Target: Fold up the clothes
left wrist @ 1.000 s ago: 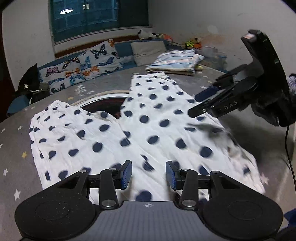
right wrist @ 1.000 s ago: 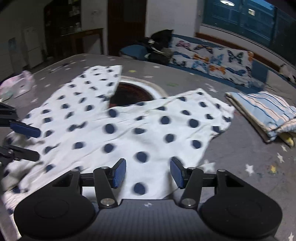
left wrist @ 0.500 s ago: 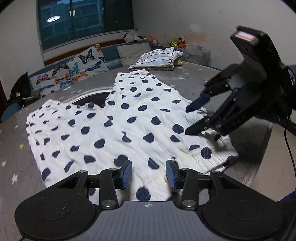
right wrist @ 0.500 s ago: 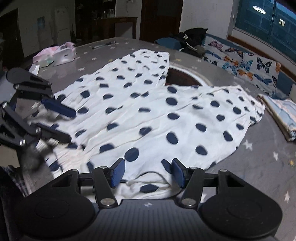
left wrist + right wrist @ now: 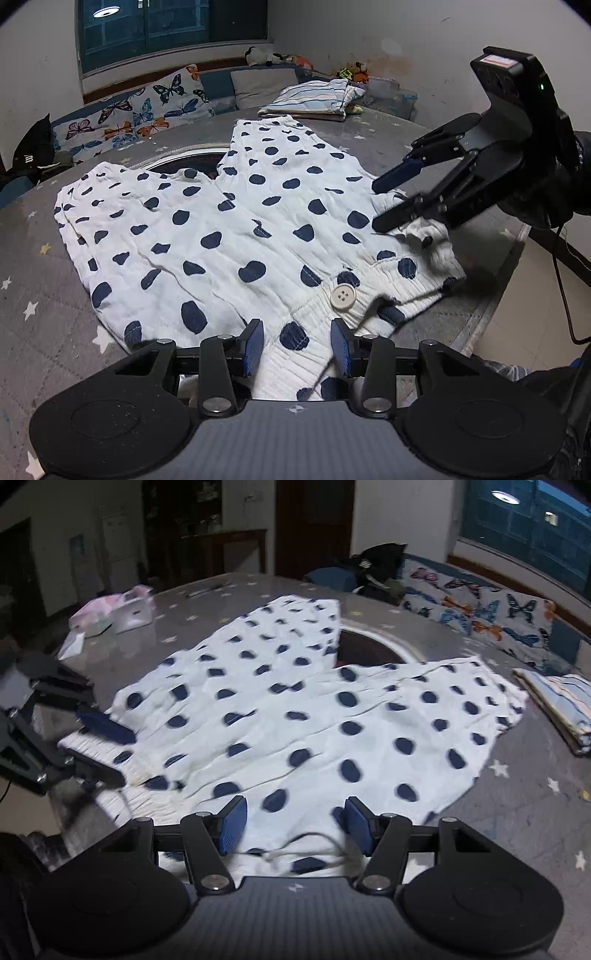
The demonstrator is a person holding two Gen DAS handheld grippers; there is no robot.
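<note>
Left gripper: jaws apart, pads clear of the cloth; it hangs over the near waistband, gripping nothing.
Right gripper: jaws apart and just been opening wider; the waistband edge and a loose drawstring lie below and between them, not pinched.
Waistband: ribbed white edge with a button, nearest the grippers, slightly bunched at its right end.
Trousers: white with dark dots, spread flat on the grey starred table, both legs fanned away from the waist in a V, no fold in them yet.
Table centre: a round dark inset shows between the two legs.
Far side: a striped folded piece lies well apart at the table's far edge, looking finished.
Done: garment laid out and smoothed, judging by how flat it lies.
Left: every fold of the trousers; likely one leg over the other first, then shortening.
Risk: the drawstring may catch in the right jaws.
</note>
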